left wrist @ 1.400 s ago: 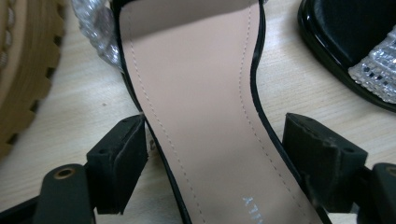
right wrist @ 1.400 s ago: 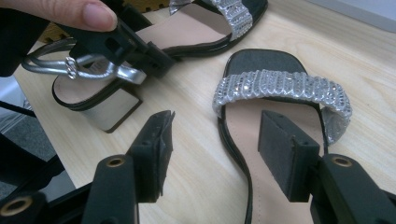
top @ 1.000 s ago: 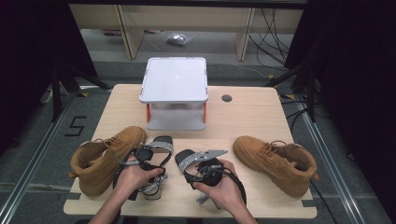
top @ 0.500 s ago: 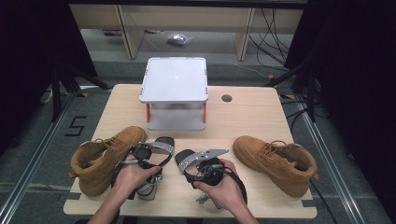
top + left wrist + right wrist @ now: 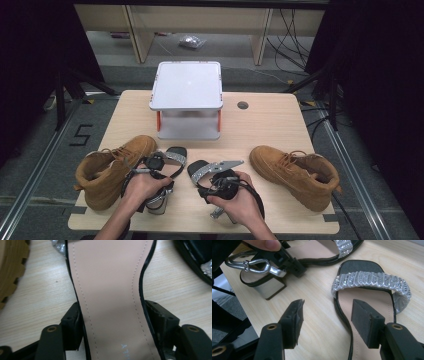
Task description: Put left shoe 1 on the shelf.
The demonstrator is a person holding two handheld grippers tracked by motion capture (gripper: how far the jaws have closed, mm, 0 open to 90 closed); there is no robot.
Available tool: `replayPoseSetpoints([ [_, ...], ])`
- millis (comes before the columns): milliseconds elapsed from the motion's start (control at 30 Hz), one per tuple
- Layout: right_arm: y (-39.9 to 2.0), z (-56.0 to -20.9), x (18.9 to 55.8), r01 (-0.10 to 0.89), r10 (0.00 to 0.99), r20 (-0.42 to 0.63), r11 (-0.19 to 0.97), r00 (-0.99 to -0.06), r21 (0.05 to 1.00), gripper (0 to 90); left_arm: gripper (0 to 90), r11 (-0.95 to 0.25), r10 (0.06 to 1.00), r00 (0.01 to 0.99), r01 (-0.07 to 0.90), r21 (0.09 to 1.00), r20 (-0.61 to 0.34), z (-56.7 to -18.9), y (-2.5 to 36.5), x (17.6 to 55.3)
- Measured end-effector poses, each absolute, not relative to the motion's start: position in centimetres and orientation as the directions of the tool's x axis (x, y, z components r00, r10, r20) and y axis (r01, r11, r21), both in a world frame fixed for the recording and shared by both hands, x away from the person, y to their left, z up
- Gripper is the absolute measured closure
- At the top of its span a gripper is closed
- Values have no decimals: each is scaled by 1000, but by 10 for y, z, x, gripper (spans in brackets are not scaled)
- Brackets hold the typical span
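On the bench [image 5: 270, 125], the left tongs [image 5: 110, 322] pinch the left sandal [image 5: 110, 290] across its pink insole. The right tongs [image 5: 325, 320] stand spread (one jaw over bare wood, one over the insole) at the right sandal [image 5: 372, 281], near its sparkly strap.

Two sandals [image 5: 176, 156] lie between two boots [image 5: 112, 167], stand [image 5: 187, 87] behind.

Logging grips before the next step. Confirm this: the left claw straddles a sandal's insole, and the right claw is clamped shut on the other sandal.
One error: the right claw is open, as the right gripper view shows, its jaws apart above the other sandal. The left claw does straddle the sandal's insole.
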State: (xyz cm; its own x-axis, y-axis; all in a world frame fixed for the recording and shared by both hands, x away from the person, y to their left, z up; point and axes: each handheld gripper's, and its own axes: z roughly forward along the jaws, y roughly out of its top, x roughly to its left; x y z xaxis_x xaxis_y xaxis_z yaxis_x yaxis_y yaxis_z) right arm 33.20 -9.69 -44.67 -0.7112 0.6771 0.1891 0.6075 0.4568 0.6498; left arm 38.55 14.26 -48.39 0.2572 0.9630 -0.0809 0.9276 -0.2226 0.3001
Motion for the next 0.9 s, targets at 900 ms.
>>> replayPoseSetpoints([
  [900,-102,-444,334,604,685,190,435,-703,668,440,425,-96,983,160,858,505,-85,-450,147,417],
])
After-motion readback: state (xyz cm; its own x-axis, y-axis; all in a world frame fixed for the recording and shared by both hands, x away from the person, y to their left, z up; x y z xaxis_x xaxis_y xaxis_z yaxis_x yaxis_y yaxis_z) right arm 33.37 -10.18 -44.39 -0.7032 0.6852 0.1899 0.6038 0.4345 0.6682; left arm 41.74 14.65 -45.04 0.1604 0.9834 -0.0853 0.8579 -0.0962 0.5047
